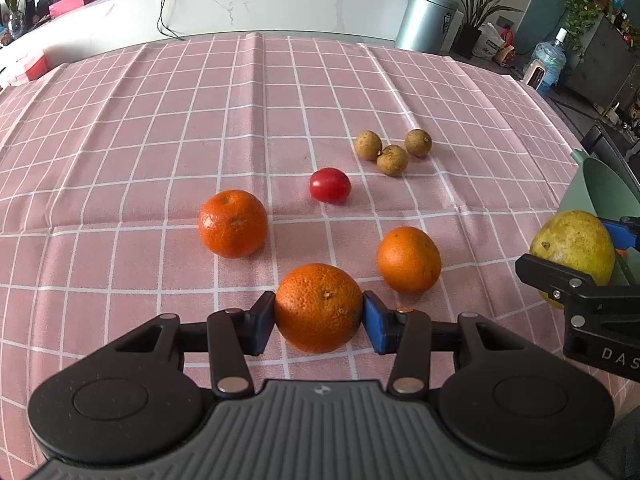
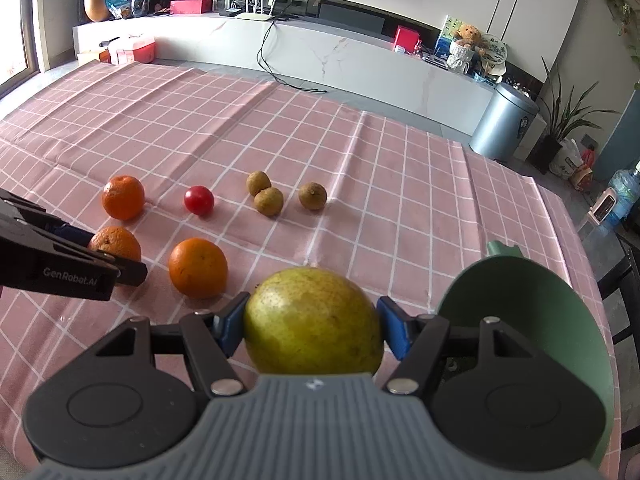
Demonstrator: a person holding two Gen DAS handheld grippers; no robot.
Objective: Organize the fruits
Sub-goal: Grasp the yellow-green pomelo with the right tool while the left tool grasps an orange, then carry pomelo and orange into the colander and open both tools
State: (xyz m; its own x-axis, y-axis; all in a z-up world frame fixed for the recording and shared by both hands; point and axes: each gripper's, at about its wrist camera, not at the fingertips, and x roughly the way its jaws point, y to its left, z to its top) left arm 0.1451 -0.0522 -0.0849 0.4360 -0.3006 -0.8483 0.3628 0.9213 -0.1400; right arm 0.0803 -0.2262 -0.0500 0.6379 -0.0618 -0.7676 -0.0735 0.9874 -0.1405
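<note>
Counting fruit across both wrist views: three oranges, one tomato, three longans, one pear; eight pieces in all, seven lying on the pink checked cloth (image 1: 160, 120), one in the air or near it in a gripper. The left gripper (image 1: 319, 322) is closing its pads on the nearest orange (image 1: 319, 307); the dark pad is touching the fruit's left side and the blue pad its right, with the orange sitting on the cloth between them. The second orange (image 1: 409, 259) is lying just to the right of it and slightly beyond, apart from it; the third orange (image 1: 233, 223) is lying further off to the left. The tomato (image 1: 330, 185) is sitting alone beyond the oranges, between the third orange and the longans (image 1: 392, 159); two of the longans are touching each other, and the third is standing just beside that pair. The right gripper (image 2: 313, 330) is gripping the yellow-green pear (image 2: 313, 320), blue pads pressing on both sides; whether the pear is resting on the cloth or lifted clear I cannot tell. A green bowl (image 2: 532, 308) is tilting on edge immediately right of the pear, its hollow facing the camera, nothing showing inside it in the right wrist view. In the room beyond: one grey bin (image 2: 502, 124) standing on the floor past the table's far corner.
</note>
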